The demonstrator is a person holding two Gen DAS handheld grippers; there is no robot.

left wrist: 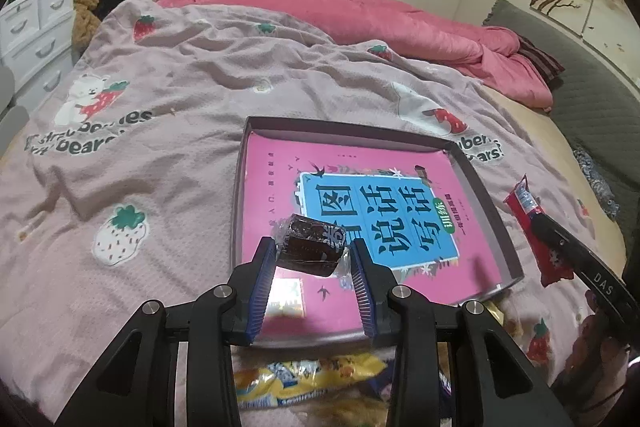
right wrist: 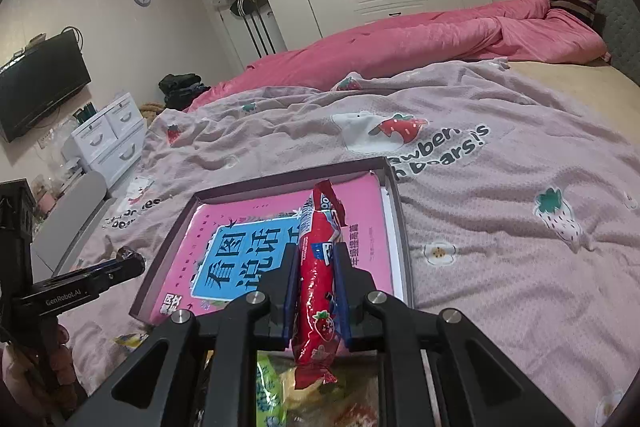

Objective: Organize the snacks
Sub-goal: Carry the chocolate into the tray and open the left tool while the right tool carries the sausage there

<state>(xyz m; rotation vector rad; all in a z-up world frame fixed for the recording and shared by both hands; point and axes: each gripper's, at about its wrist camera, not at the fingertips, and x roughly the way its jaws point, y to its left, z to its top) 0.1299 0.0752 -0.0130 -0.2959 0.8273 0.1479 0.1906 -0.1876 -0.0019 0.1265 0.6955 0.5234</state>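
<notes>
Pointing away lengthwise, red snack stick (right wrist: 318, 279) in right gripper (right wrist: 316, 263)

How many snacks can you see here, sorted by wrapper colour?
Dark brown: 1, the cake in the left hand-held gripper
Red: 1, the stick pack in the right hand-held gripper
Yellow: 1, the bag lying on the bed under the grippers, partly hidden
Total: 3 clearly visible; a few more scraps at the edges are too hidden to count.

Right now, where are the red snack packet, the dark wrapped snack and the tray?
red snack packet (right wrist: 318, 279): right wrist view, on its middle, between the pads.
dark wrapped snack (left wrist: 312, 245): left wrist view, on its front face.
tray (left wrist: 486, 205): left wrist view, on its right wall.
</notes>
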